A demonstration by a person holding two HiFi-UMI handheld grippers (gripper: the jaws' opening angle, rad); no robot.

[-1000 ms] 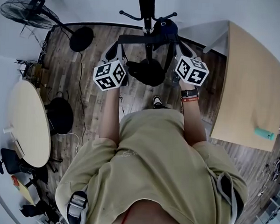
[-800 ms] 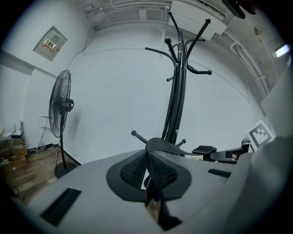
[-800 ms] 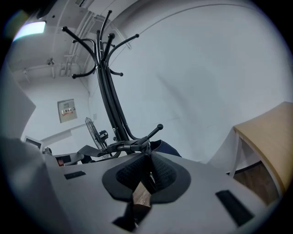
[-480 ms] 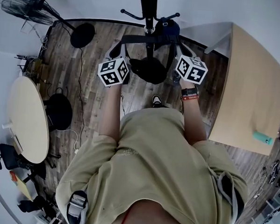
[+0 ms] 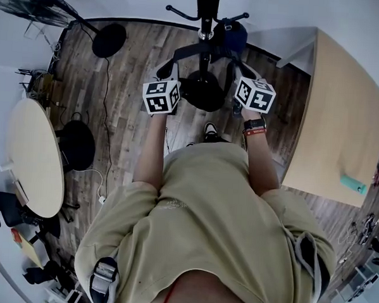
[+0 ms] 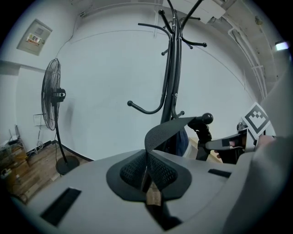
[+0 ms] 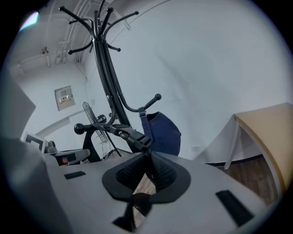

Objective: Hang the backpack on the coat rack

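So from the head view you mostly get the marker cubes and a black strap (image 5: 195, 51) stretched between the two tools, crossing in front of the coat rack (image 5: 208, 9) pole; the jaws themselves are tucked under the cubes there. The gripper views fill that in. The left gripper (image 6: 147, 169) is clamped tight on the flat webbing end, and the right gripper (image 7: 147, 169) is pinched shut on the same strap, right below a black plastic buckle (image 7: 132, 136). The navy backpack (image 7: 161, 130) shows best from the right gripper view, hanging by its loop off a lower hook on the rack, near the wooden table (image 7: 270, 128). From the left side it's just a sliver of blue behind the pole, though that view does show a standing fan (image 6: 51, 98). The strap runs up past a ball-tipped hook (image 6: 207, 119). I honestly can't tell if it's looped over it, or where it joins the bag.
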